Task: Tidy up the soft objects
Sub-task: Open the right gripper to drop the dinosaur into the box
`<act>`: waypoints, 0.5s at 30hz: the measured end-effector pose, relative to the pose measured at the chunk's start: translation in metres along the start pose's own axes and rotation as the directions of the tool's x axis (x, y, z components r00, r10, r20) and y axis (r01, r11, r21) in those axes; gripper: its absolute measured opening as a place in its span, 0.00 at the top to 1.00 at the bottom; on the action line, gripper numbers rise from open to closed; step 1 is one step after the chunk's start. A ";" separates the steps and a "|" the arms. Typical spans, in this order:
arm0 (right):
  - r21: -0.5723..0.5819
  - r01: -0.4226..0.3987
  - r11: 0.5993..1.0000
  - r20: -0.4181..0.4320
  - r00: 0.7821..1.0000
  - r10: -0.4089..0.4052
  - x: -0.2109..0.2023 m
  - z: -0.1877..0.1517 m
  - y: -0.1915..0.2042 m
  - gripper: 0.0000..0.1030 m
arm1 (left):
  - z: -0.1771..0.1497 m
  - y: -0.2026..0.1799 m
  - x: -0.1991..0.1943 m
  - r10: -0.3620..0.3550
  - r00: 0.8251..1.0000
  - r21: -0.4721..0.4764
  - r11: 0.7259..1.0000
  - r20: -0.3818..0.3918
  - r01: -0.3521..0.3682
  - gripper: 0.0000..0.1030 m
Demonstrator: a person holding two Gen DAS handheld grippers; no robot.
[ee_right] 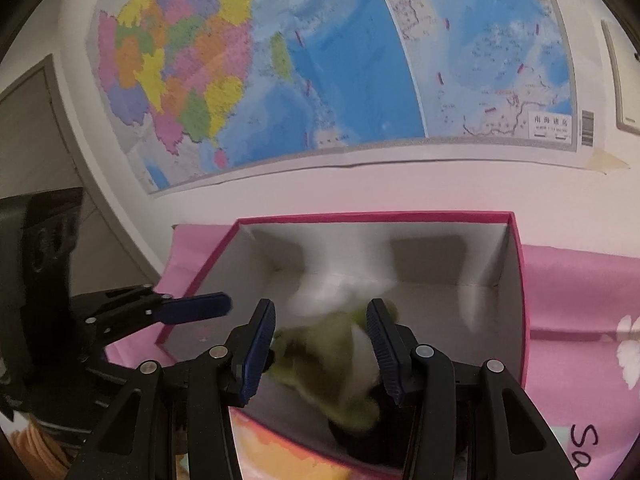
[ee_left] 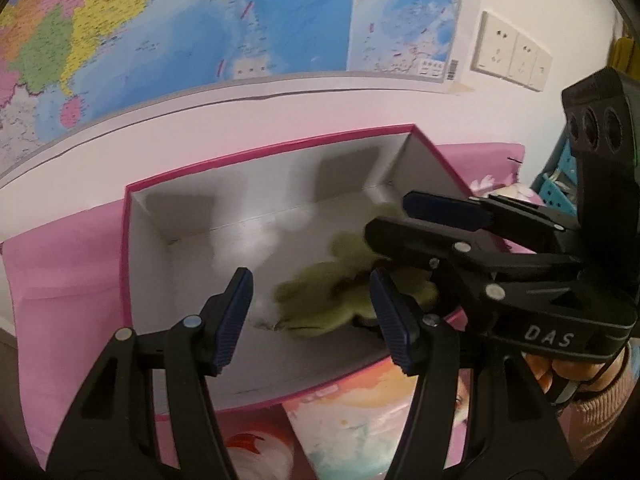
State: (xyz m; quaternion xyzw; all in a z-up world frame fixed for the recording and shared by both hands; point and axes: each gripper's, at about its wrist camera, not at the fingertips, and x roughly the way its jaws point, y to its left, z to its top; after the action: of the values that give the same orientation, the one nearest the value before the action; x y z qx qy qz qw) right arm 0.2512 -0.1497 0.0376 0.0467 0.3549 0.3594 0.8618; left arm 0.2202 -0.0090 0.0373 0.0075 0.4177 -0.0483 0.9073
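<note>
A green and white plush toy (ee_left: 332, 300) is inside an open pink box (ee_left: 256, 152) with a white interior; it is motion-blurred. It shows in the right wrist view (ee_right: 332, 364) between the right gripper's jaws, not clamped. My left gripper (ee_left: 312, 320) is open over the box's near side, with the toy between and beyond its fingers. My right gripper (ee_right: 320, 348) is open above the box (ee_right: 516, 280); it shows in the left wrist view (ee_left: 404, 220) over the box's right part.
The box sits on a pink printed cloth (ee_right: 580, 340) against a white wall with a large map (ee_right: 320, 60). Wall sockets (ee_left: 512, 56) are at the right. Blue crates (ee_left: 560, 184) stand beyond the cloth at the right.
</note>
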 end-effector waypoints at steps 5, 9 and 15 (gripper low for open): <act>-0.020 0.026 0.999 0.026 0.999 -0.026 -0.021 -0.010 0.003 0.53 | -0.011 0.005 -0.016 -0.010 0.999 -0.010 1.000 0.045 0.011 0.39; -0.036 0.016 0.999 0.058 0.998 -0.014 -0.053 -0.021 0.009 0.50 | -0.022 0.012 -0.048 -0.049 0.991 -0.029 0.998 0.124 0.053 0.33; -0.072 -0.033 0.997 0.066 0.997 0.038 -0.091 -0.042 0.026 0.46 | -0.051 0.016 -0.097 -0.051 0.972 -0.022 0.998 0.231 0.057 0.21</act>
State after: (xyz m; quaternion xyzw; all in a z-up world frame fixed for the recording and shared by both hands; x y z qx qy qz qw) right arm 0.1639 -0.1969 0.0674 0.0347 0.3119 0.3851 0.8679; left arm 0.1205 0.0175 0.0773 -0.0224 0.3103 -0.0675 0.9480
